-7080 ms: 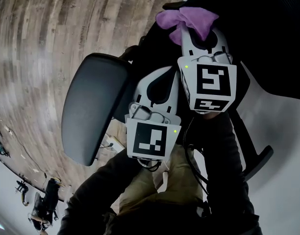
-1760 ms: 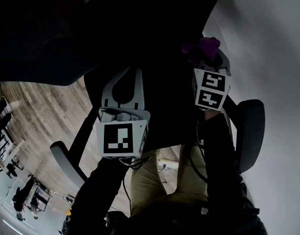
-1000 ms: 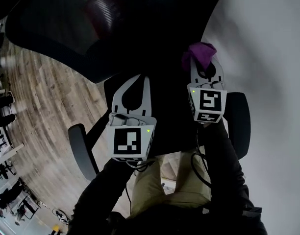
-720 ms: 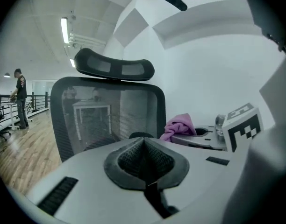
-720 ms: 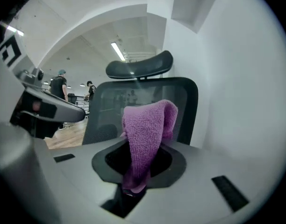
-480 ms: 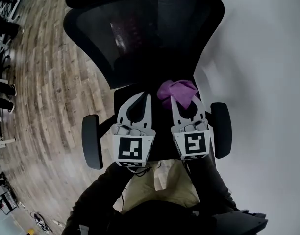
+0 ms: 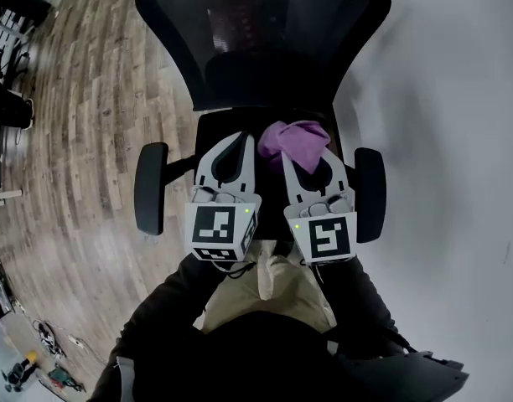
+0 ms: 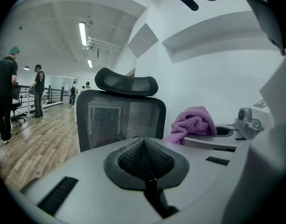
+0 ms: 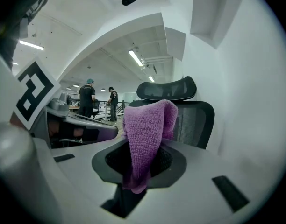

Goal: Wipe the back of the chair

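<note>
2 grippers, both clenched and side by side over the chair's seat (image 7: 213,128).

- Item 1, right gripper (image 9: 142,169): jaws pinched on 1 purple cloth (image 9: 145,129). A bunch of it stands above the pads and a short tail hangs below.
- Item 2, left gripper (image 8: 145,148): jaws pressed together with nothing between them.
- Purple cloth, 1: terry, judged soft, light and limp. It should fold flat under pressure and may drag on mesh. The present hold at the bunched middle leaves loose cloth forward for wiping. It hangs just before the lower edge of the backrest (image 7: 265,40), with no contact visible.
- Chair (image 8: 122,120), 1: black, standing close to a white wall, made up of 1 backrest, 1 headrest (image 8: 126,82) and 2 armrests (image 7: 150,187).
  - The backrest is mesh in a stiff frame. The mesh is judged springy and likely to give under a push, so firm strokes suit the frame edges.
  - The chair may turn or shift when pressed. An armrest or the backrest's side edge looks like the place for the free gripper to steady it.
- Wood floor (image 7: 80,141): runs to the chair's left.
- Persons, 2 (image 8: 3,92): standing well apart at the far left, with smaller figures beyond them too small to count.
</note>
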